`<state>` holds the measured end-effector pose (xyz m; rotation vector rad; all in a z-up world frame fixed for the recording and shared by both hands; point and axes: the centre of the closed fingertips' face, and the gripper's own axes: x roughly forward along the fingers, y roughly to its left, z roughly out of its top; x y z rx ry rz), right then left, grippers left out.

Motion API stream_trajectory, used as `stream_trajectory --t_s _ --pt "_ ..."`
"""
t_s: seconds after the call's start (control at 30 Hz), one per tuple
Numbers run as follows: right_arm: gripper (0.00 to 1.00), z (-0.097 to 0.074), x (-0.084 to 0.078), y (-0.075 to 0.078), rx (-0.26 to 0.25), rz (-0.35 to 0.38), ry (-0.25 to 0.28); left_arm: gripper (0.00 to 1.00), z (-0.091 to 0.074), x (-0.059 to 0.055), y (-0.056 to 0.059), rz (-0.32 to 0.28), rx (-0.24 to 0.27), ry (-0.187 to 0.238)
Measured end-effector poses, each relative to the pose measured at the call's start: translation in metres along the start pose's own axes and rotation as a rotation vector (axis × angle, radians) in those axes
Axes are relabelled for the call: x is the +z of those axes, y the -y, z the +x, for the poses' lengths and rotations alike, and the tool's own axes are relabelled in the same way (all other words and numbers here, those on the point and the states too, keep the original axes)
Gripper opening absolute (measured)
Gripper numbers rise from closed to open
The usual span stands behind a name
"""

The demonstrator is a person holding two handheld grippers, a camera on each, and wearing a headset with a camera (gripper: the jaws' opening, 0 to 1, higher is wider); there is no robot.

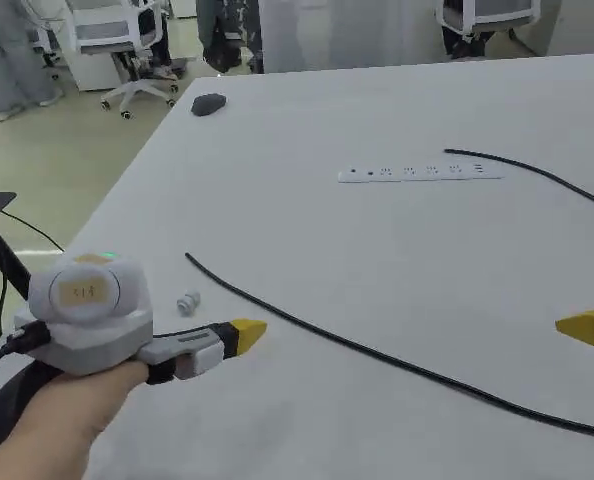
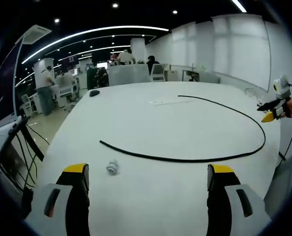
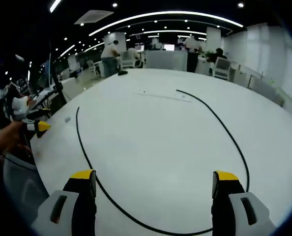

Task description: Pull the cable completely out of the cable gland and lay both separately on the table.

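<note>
Both tools have their jaws apart and empty: the left gripper (image 2: 147,171) hovers over the near left part of the table (image 1: 377,240), and the right gripper (image 3: 156,176) over the near right. We judge the separation done, since the cable (image 1: 377,355) runs across the table from left to near right and the cable gland (image 1: 188,302) lies alone near its left end, not touching it. To finish well, we lift both grippers straight up, brushing neither the cable nor the small gland, which may roll toward the left edge.
</note>
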<state>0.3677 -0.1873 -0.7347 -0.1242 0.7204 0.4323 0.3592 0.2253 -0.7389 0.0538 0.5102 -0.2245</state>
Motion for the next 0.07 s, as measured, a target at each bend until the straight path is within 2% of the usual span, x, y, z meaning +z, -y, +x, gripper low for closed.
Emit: stream_trajectory --t_s 0.07 --pt "0.99 -0.0035 -0.0108 0.0048 0.01 0.023 -0.015 1.0 -0.0012 -0.0035 0.0021 -0.008 0.003 -0.008"
